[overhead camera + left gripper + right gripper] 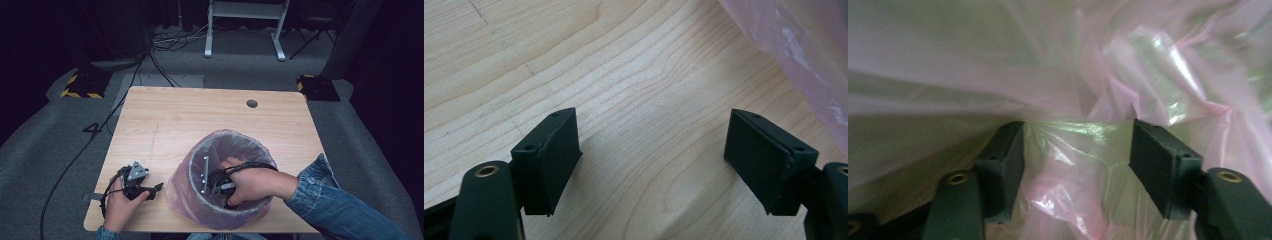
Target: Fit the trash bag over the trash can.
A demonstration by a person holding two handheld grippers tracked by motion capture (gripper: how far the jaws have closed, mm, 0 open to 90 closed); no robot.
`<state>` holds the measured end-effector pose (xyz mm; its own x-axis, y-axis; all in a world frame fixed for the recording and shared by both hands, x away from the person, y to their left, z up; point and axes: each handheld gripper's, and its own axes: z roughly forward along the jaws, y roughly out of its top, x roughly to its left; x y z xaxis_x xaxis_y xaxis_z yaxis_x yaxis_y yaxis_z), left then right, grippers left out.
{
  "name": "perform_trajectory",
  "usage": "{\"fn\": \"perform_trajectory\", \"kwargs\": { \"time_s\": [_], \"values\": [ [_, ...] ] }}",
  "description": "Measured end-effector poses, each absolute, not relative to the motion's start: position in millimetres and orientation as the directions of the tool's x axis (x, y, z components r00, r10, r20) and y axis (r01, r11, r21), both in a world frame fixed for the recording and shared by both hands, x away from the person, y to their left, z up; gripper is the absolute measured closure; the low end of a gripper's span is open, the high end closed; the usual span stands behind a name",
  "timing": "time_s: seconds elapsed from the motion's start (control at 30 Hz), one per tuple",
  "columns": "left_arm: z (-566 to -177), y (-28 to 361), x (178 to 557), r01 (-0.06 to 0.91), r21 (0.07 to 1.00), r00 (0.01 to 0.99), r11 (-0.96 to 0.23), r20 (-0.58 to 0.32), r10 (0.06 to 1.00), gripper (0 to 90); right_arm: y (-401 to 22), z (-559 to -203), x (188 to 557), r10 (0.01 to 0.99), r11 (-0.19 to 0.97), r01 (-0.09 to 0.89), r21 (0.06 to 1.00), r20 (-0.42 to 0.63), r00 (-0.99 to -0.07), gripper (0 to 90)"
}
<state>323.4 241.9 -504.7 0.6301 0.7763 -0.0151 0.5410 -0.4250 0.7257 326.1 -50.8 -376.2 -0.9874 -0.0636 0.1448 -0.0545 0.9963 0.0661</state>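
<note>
Wooden table (165, 120); round bin (196, 172), crinkled translucent pink liner (1158, 65).

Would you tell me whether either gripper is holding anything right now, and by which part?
Nothing is held. The right gripper, down inside the pink bag, stands open with loose film between its jaws; the left gripper is open over the table.
</note>
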Motion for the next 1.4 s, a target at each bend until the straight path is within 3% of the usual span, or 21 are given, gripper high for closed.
{"fn": "perform_trajectory", "kwargs": {
  "time_s": [0.37,0.53,0.87,1.07,1.23,1.4],
  "values": [
    [-505,242,323,0.540,0.726,0.630,-0.427,-0.012,0.776,22.0,-73,-307,326,-0.044,0.961,-0.040,0.273,0.010,-0.999,31.4],
    [-505,241,322,0.544,0.725,0.624,-0.423,-0.012,0.781,22.0,-92,-284,328,0.014,0.935,-0.005,0.354,-0.050,-0.999,30.7],
    [-505,242,323,0.545,0.726,0.623,-0.420,-0.016,0.782,22.1,-142,-262,346,0.194,0.852,0.107,0.513,-0.120,-0.974,29.6],
    [-505,241,323,0.544,0.726,0.623,-0.421,-0.013,0.782,22.1,-180,-261,359,0.366,0.754,0.213,0.622,-0.129,-0.922,27.5],
    [-505,241,323,0.544,0.726,0.623,-0.421,-0.013,0.782,22.1,-214,-267,367,0.514,0.628,0.303,0.717,-0.090,-0.853,27.5],
    [-505,241,323,0.545,0.725,0.623,-0.421,-0.014,0.782,22.1,-245,-278,370,0.586,0.557,0.340,0.758,-0.069,-0.807,26.9]
  ]
}}
